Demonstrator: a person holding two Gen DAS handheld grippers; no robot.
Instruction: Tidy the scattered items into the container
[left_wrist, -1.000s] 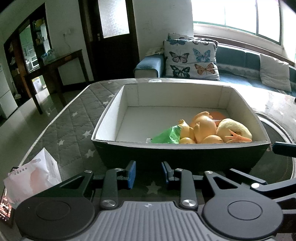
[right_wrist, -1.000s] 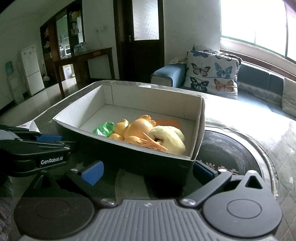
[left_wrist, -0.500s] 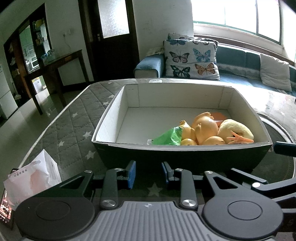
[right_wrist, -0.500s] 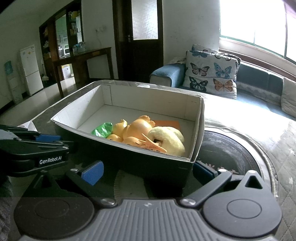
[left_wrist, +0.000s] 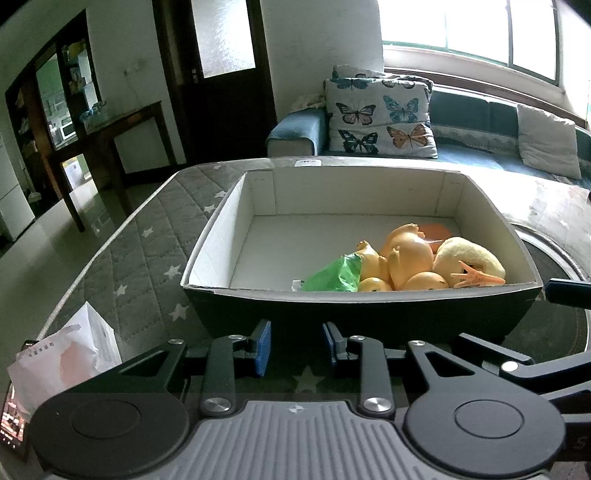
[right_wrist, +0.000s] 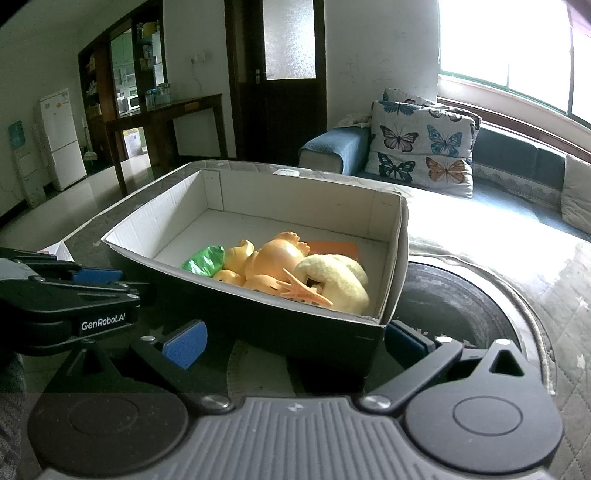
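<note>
A dark cardboard box (left_wrist: 332, 310) with a white inside stands on the quilted table. It holds an orange rubber chicken (left_wrist: 410, 254), a pale yellow plush toy (left_wrist: 469, 254), a green wrapper (left_wrist: 332, 275) and a flat orange piece (left_wrist: 436, 232). The same box (right_wrist: 258, 325), chicken (right_wrist: 273, 264), plush (right_wrist: 336, 280) and wrapper (right_wrist: 205, 260) show in the right wrist view. My left gripper (left_wrist: 295, 345) is empty, its jaws a small gap apart, just before the box's near wall. My right gripper (right_wrist: 295, 339) is wide open and empty at the box's near right corner.
A white paper bag (left_wrist: 62, 362) and a phone (left_wrist: 13, 417) lie at the table's left front edge. A round dark hotplate (right_wrist: 458, 302) is set into the table right of the box. A sofa with butterfly cushions (left_wrist: 380, 118) stands behind.
Both grippers have drawn back and up a little from the box; more of the box floor shows. Jaw openings are unchanged.
</note>
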